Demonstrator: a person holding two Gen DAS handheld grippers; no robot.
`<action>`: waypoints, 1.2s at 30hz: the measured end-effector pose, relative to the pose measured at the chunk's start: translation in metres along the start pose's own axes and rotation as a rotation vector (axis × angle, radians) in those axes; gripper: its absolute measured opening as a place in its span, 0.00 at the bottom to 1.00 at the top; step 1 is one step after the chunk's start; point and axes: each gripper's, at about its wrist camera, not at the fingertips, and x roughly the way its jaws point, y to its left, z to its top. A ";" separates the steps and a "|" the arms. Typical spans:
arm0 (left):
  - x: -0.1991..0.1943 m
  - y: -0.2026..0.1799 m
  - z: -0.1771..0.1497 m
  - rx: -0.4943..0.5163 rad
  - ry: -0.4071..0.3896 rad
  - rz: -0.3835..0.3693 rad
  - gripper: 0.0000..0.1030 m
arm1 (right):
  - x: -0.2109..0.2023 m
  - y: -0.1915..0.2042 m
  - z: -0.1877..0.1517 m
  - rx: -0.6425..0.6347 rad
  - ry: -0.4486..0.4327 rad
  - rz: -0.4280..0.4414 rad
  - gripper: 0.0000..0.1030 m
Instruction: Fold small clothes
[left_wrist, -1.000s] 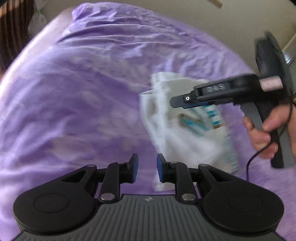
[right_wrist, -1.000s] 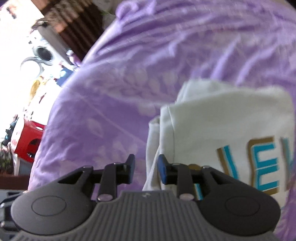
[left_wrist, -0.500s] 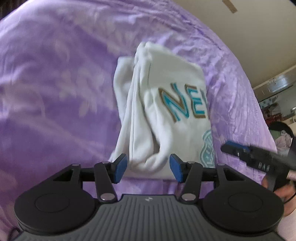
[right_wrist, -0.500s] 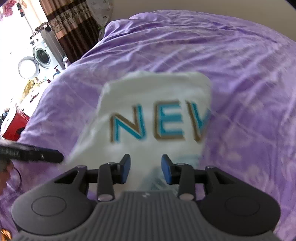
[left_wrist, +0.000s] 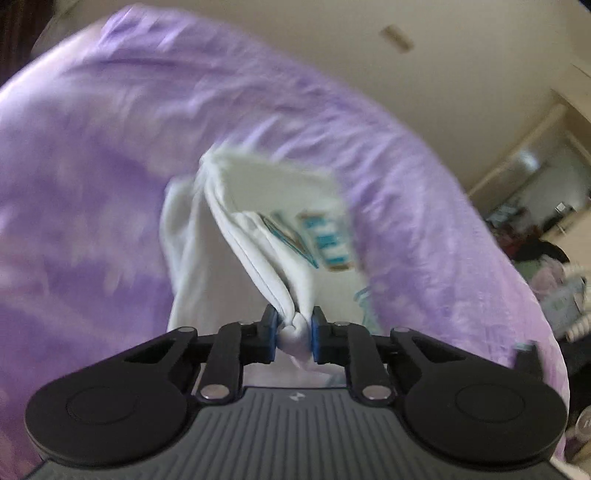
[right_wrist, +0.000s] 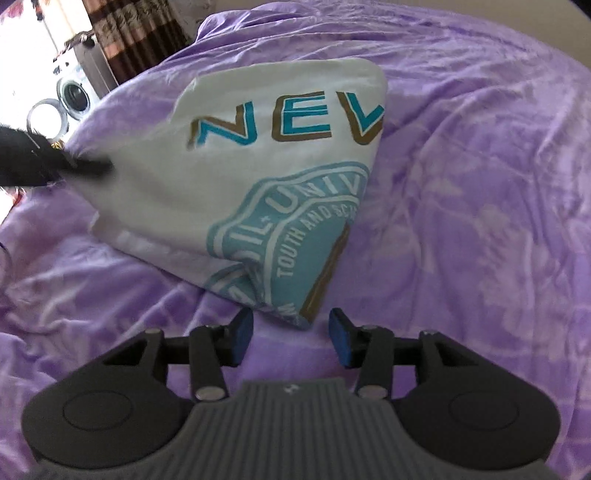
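Observation:
A small white T-shirt (right_wrist: 229, 177) with teal and brown lettering and a round teal crest lies partly folded on a purple bedspread (right_wrist: 480, 184). My left gripper (left_wrist: 293, 328) is closing, its blue pads pinching a bunched edge of the T-shirt (left_wrist: 255, 236) and lifting that side. From the right wrist view the left gripper (right_wrist: 66, 164) shows as a dark blur at the shirt's left edge. My right gripper (right_wrist: 291, 334) is opening, its jaws apart just below the shirt's near corner, with only the corner tip between them and no pad touching it.
The purple bedspread (left_wrist: 92, 166) fills most of both views, wrinkled all around the shirt. A washing machine (right_wrist: 72, 98) and brown curtains (right_wrist: 136, 40) stand beyond the bed's far left. A cluttered room corner (left_wrist: 554, 266) lies past the bed's right edge.
My left gripper closed on the shirt's near edge and pulled it up. My right gripper drew back towards the shirt's near corner and spread its jaws wider.

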 end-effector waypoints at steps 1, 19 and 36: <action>-0.003 -0.004 0.002 0.017 -0.002 0.007 0.18 | 0.002 0.000 0.001 -0.002 -0.005 0.000 0.41; 0.045 0.067 -0.041 0.041 0.198 0.181 0.33 | 0.028 -0.014 -0.010 0.017 0.081 0.027 0.00; 0.023 0.051 0.037 0.031 -0.006 0.219 0.69 | -0.009 -0.049 0.071 0.062 0.032 0.004 0.36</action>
